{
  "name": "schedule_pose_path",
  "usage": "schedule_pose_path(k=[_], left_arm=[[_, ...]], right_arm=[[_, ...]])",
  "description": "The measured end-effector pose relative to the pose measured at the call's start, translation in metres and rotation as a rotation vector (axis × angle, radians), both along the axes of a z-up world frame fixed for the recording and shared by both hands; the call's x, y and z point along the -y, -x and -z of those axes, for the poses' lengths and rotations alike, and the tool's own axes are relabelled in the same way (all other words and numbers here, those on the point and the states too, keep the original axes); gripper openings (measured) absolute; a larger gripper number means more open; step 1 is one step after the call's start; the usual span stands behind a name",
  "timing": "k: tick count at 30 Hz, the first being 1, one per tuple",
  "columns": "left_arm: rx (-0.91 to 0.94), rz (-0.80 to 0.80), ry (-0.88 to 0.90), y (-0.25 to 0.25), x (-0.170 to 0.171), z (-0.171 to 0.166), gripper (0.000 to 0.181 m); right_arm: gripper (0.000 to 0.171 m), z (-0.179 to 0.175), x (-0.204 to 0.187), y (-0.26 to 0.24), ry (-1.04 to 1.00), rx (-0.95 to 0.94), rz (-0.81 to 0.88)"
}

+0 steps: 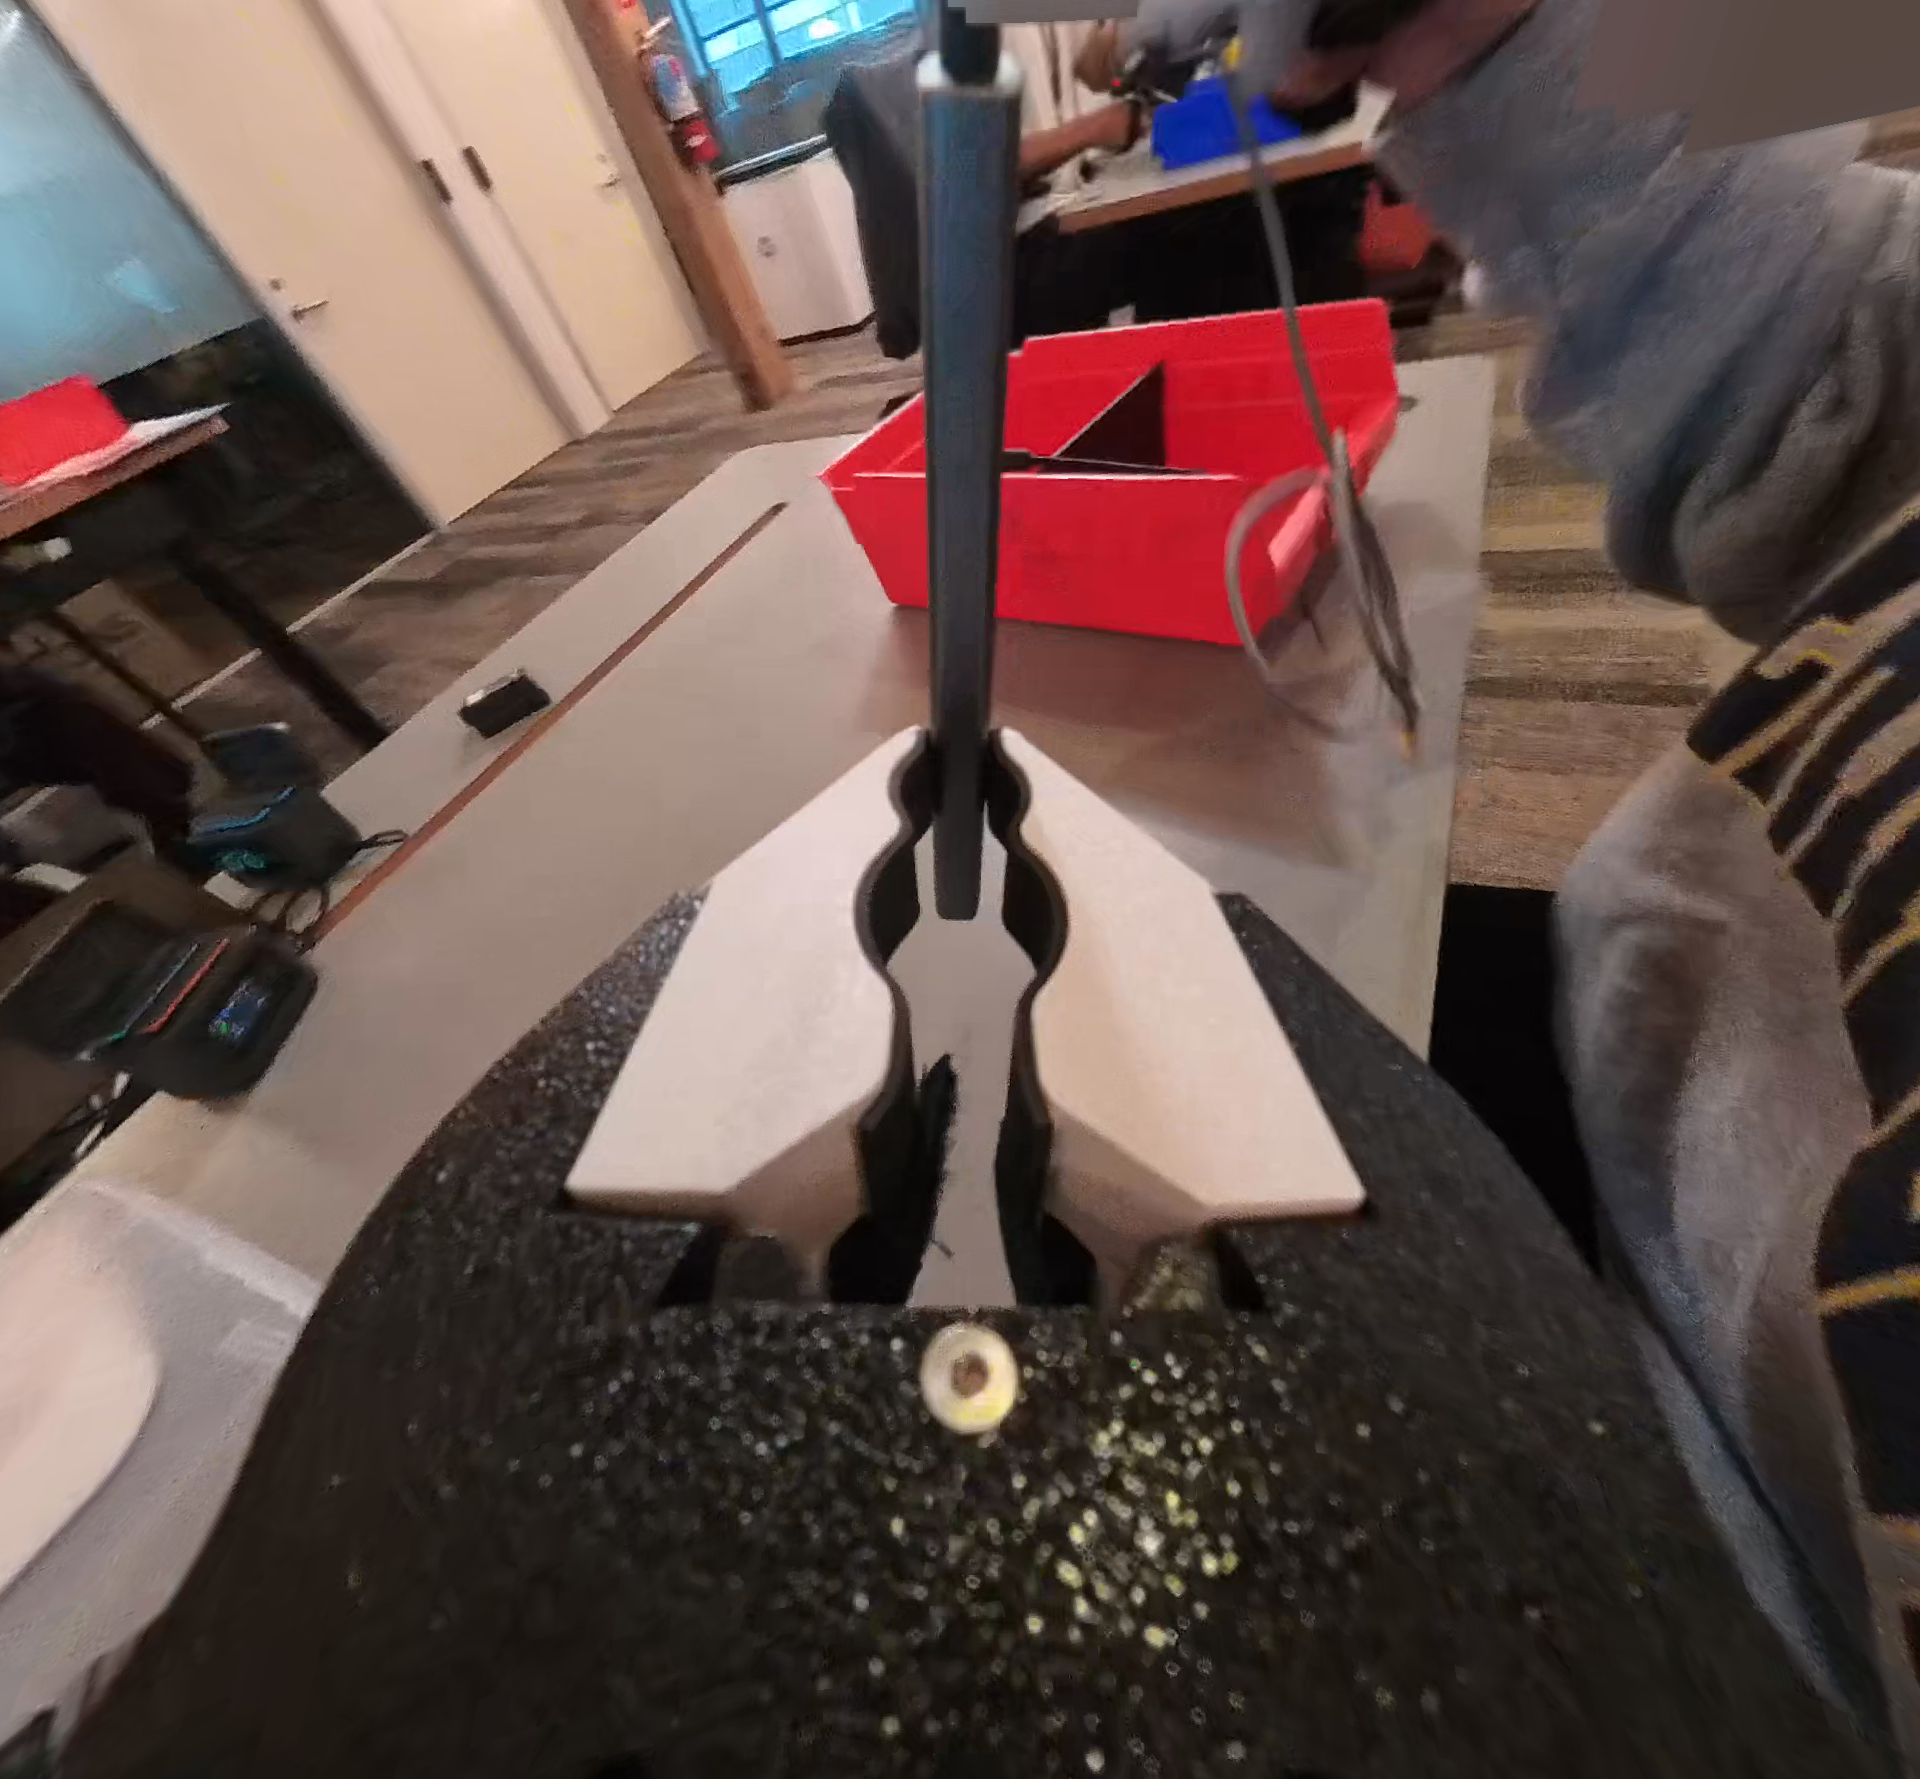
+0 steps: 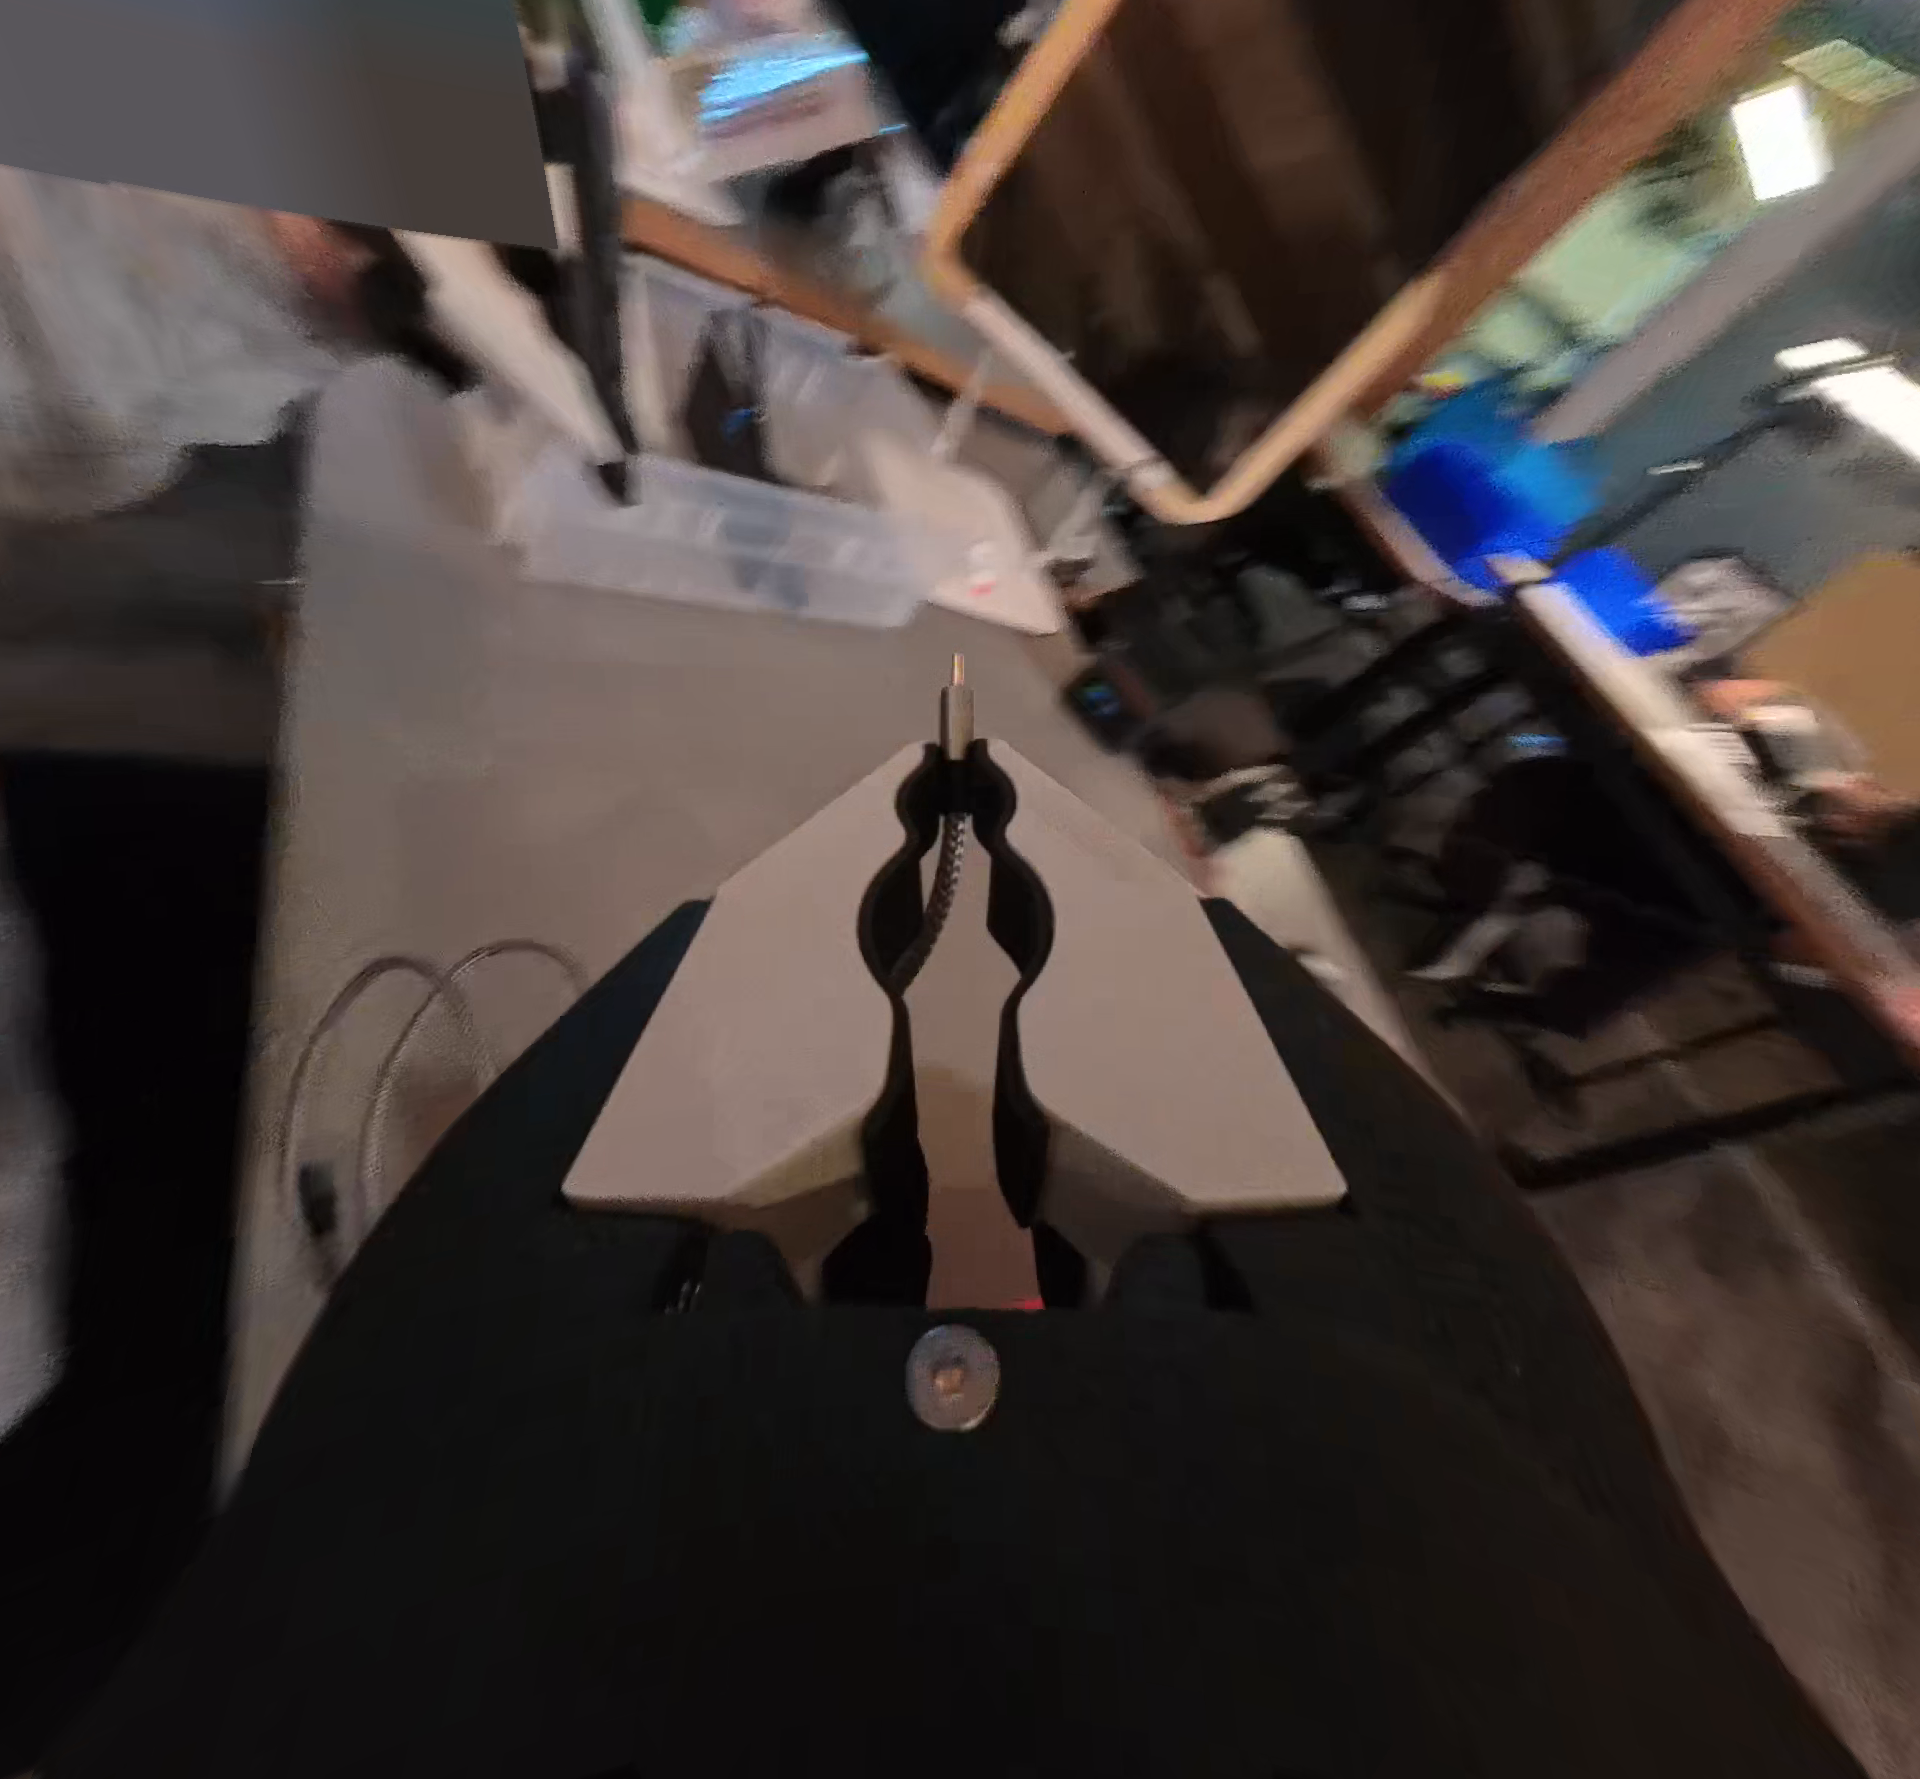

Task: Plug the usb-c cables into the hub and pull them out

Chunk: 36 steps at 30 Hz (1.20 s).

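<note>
Left hand-held gripper (image 1: 961, 773) clamped narrow on dark slim hub (image 1: 964, 441), held upright, edge-on, lower end pinched between pale fingers (image 1: 790, 960); silver collar and dark lead at hub's top end, running up into a blur patch. Right hand-held gripper (image 2: 958, 773) closed on usb-c cable (image 2: 935, 908) just behind the plug; silver connector (image 2: 955, 716) sticking out past fingertips, pointing far, braided cord curving back between the jaws. Plug and hub apart, not mated. In left wrist view, right hand-held gripper blurred at upper right, grey cable (image 1: 1309, 482) dangling from it in a loop over the tabletop (image 1: 665, 794), free end hanging right of hub. Red bin (image 1: 1122, 482) on tabletop behind hub, small black object (image 1: 503, 703) to the left. In right wrist view, loose cable loops (image 2: 416, 1033) at near left on tabletop, clear plastic box (image 2: 717, 540) far centre, heavily blurred. Grey sleeve (image 1: 1704, 379) along right edge of left wrist view.
</note>
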<state>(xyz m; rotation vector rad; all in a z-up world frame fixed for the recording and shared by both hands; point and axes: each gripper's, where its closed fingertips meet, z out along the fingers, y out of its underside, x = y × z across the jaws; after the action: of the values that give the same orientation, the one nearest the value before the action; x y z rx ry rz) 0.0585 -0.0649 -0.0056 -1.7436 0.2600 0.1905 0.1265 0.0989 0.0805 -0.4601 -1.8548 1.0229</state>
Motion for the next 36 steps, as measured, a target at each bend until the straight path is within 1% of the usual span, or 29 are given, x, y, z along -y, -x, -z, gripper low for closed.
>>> schedule_pose_path(k=[3,5,7,9,12,16,18,20,22,23,25,26,27,28,30,32,33,34,35,36], left_arm=[[0.053,0.000,0.001,-0.004,-0.008,0.003,0.007],[0.087,-0.018,0.011,-0.001,-0.013,0.009,0.007],[0.162,-0.077,0.023,0.007,-0.018,0.014,0.007],[0.221,-0.111,0.045,0.010,-0.024,0.019,0.007],[0.250,-0.115,0.071,0.007,-0.035,0.024,0.007],[0.265,-0.086,0.104,0.000,-0.049,0.030,0.007],[0.304,-0.065,0.105,-0.004,-0.056,0.031,0.007],[0.336,-0.036,0.119,-0.010,-0.063,0.034,0.007],[0.357,-0.018,0.140,-0.014,-0.070,0.038,0.007],[0.364,0.003,0.145,-0.018,-0.073,0.040,0.007],[0.372,0.043,0.154,-0.026,-0.079,0.041,0.007],[0.369,0.059,0.162,-0.029,-0.081,0.042,0.007],[0.364,0.065,0.170,-0.031,-0.082,0.044,0.007],[0.361,0.067,0.179,-0.033,-0.083,0.046,0.007],[0.371,0.077,0.191,-0.036,-0.085,0.049,0.007],[0.398,0.092,0.187,-0.038,-0.088,0.049,0.007],[0.407,0.101,0.185,-0.039,-0.090,0.050,0.007],[0.411,0.107,0.189,-0.040,-0.093,0.051,0.007],[0.408,0.117,0.198,-0.041,-0.096,0.053,0.007],[0.396,0.129,0.209,-0.044,-0.100,0.054,0.007]], right_arm=[[0.004,-0.060,-0.033,-0.011,-0.062,-0.161,0.143],[0.003,-0.085,-0.052,-0.017,-0.105,-0.219,0.216],[0.003,-0.094,-0.074,-0.019,-0.146,-0.231,0.290],[0.003,-0.086,-0.096,-0.018,-0.166,-0.201,0.357],[0.004,-0.049,-0.138,-0.014,-0.219,-0.119,0.494],[0.004,0.031,-0.185,-0.015,-0.275,0.094,0.619],[0.004,0.083,-0.189,-0.017,-0.302,0.253,0.587],[0.004,0.133,-0.180,-0.020,-0.293,0.426,0.513],[0.004,0.175,-0.176,-0.023,-0.297,0.581,0.486],[0.004,0.193,-0.174,-0.024,-0.281,0.654,0.476],[0.005,0.213,-0.172,-0.021,-0.217,0.734,0.486],[0.015,0.218,-0.175,-0.020,-0.187,0.768,0.516],[0.031,0.219,-0.181,-0.021,-0.159,0.800,0.561],[0.041,0.216,-0.184,-0.022,-0.142,0.814,0.601],[0.049,0.198,-0.187,-0.024,-0.146,0.777,0.655],[0.052,0.167,-0.183,-0.022,-0.138,0.678,0.702],[0.053,0.149,-0.175,-0.018,-0.113,0.606,0.701],[0.056,0.130,-0.160,-0.012,-0.068,0.529,0.662],[0.059,0.112,-0.134,-0.004,-0.003,0.460,0.577],[0.062,0.096,-0.098,0.002,0.072,0.414,0.442]])
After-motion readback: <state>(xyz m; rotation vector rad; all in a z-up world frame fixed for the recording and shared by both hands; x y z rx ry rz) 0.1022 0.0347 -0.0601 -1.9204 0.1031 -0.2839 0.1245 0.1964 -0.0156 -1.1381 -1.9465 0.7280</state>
